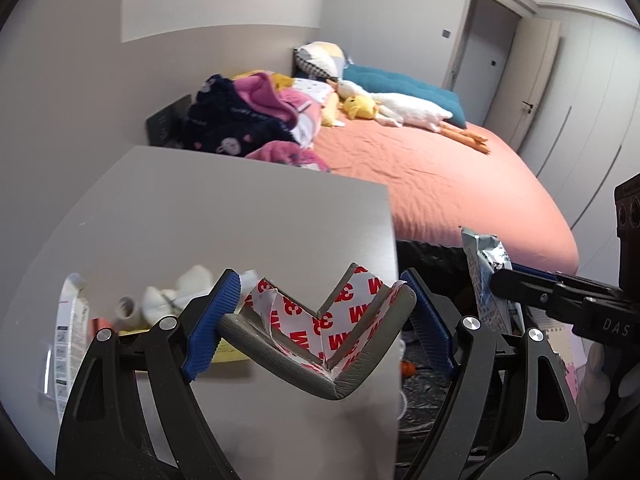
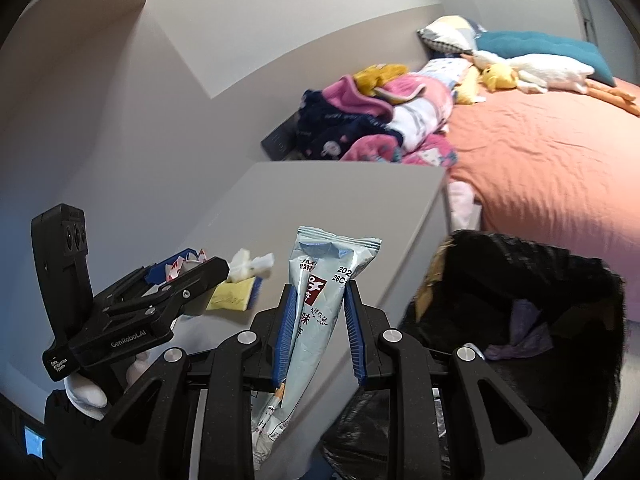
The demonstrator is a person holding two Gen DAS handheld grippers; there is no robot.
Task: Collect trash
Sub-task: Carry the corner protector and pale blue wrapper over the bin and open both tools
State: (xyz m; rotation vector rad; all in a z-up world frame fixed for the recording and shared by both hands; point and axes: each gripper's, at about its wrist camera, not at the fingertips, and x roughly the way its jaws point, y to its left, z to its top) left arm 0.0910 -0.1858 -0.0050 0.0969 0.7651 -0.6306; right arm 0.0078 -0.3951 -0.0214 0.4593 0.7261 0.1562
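My left gripper [image 1: 320,316] is shut on a grey foam corner guard [image 1: 320,360] with red-and-white 3M backing, held above the grey table [image 1: 200,216]. My right gripper [image 2: 318,328] is shut on a pale blue snack wrapper [image 2: 320,300], held upright near the table's right edge. The wrapper also shows in the left wrist view [image 1: 486,276], and the left gripper shows in the right wrist view [image 2: 188,274]. A black trash bag [image 2: 520,320] stands open to the right, between table and bed. More trash lies on the table: crumpled white tissue [image 2: 252,266] and a yellow sticky note [image 2: 230,300].
A bed [image 1: 460,184] with an orange sheet, piled clothes [image 1: 248,116] and plush toys [image 1: 400,108] stands behind the table. A clear plastic package [image 1: 68,340] lies at the table's left edge. A door [image 1: 476,60] and wardrobes are at the far right.
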